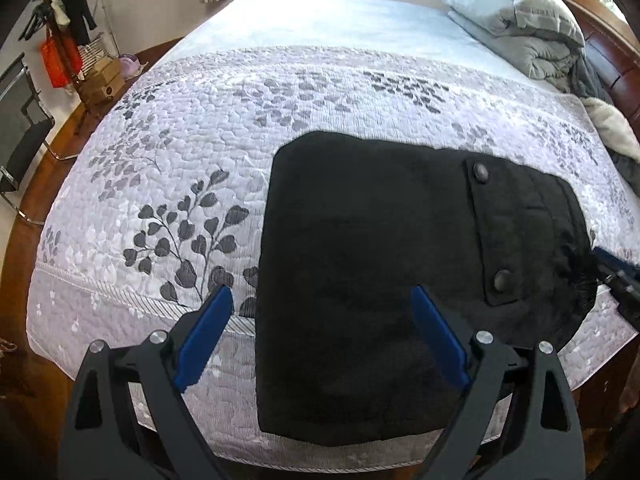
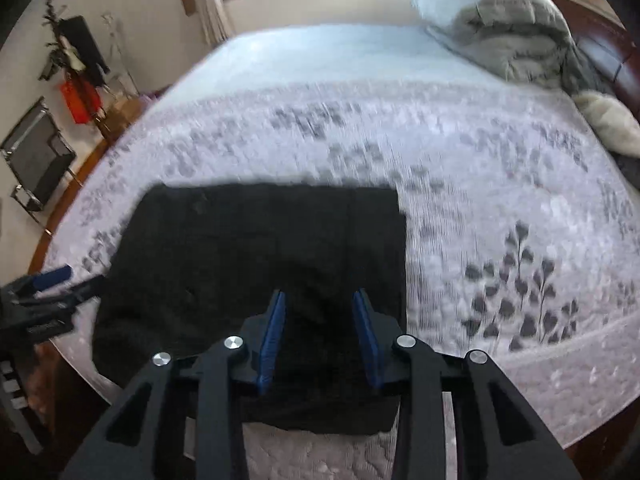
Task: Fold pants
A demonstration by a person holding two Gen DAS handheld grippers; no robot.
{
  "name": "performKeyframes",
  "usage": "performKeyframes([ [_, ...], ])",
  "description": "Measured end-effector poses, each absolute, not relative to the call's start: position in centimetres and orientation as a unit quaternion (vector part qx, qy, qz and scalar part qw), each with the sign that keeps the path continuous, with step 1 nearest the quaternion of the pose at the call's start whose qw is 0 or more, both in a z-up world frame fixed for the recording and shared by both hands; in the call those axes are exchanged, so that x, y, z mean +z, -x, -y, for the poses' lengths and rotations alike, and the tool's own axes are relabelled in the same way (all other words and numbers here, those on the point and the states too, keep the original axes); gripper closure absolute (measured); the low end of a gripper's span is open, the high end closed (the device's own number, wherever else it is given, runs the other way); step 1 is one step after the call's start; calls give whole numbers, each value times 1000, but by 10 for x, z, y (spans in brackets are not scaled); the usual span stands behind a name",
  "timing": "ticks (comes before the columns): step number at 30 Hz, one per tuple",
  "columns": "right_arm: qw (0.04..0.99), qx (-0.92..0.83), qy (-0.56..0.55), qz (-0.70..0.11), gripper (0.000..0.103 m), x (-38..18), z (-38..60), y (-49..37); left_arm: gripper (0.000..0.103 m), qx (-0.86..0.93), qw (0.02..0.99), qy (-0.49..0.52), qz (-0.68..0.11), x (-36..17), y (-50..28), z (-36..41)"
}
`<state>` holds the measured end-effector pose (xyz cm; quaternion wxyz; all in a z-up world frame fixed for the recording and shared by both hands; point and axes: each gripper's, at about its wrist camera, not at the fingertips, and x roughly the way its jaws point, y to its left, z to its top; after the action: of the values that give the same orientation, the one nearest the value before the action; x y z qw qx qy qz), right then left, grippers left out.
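I am looking down two claws at black pants (image 1: 372, 280) lying on a quilt (image 1: 168, 184) with a grey leaf print, near the bed's front edge. The pants are already folded into a thick rectangle; a pocket flap (image 1: 520, 232) with two buttons faces up on the right side in the left view.

My left claw (image 1: 322, 336) hangs open wide, one blue pad over the quilt and the other over the pants' left part, touching nothing that I can see. My right claw (image 2: 320, 340) is partly open above the pants' near right part. Nothing sits between its pads, and the right view is blurred. Its tip also shows at the far right of the left view, beside the pants' right edge.

I judge the folding nearly done, with one more fold or a final tidy left. To do it well, I would lower each claw onto a near corner and pinch every layer, not just the top one. Both corners should lift together and travel level to the far edge, so the stack does not skew. The cloth looks thick and fuzzy, so a shallow pinch may slip. I would release only once the edges line up, then press the crease flat.

A folded grey duvet (image 1: 516, 20) lies far back on the right, well away from the work.
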<state>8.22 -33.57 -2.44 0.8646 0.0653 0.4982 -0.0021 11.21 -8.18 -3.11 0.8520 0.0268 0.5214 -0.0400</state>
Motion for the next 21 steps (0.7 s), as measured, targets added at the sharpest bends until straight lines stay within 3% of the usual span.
performKeyframes([
  [4, 848, -17, -74, -525, 72, -59, 343, -77, 13, -38, 845, -39, -532, -49, -115, 87],
  [8, 841, -23, -60, -537, 69, -77, 338, -81, 11, -35, 837, -45, -545, -65, -120, 90],
  [16, 862, -3, -65, -503, 64, -28, 337, -100, 11, -58, 847, -5, -529, -29, -141, 90],
  [21, 856, 7, -80, -510, 64, -33, 338, -140, 11, -51, 843, -25, -534, -35, -178, 107],
])
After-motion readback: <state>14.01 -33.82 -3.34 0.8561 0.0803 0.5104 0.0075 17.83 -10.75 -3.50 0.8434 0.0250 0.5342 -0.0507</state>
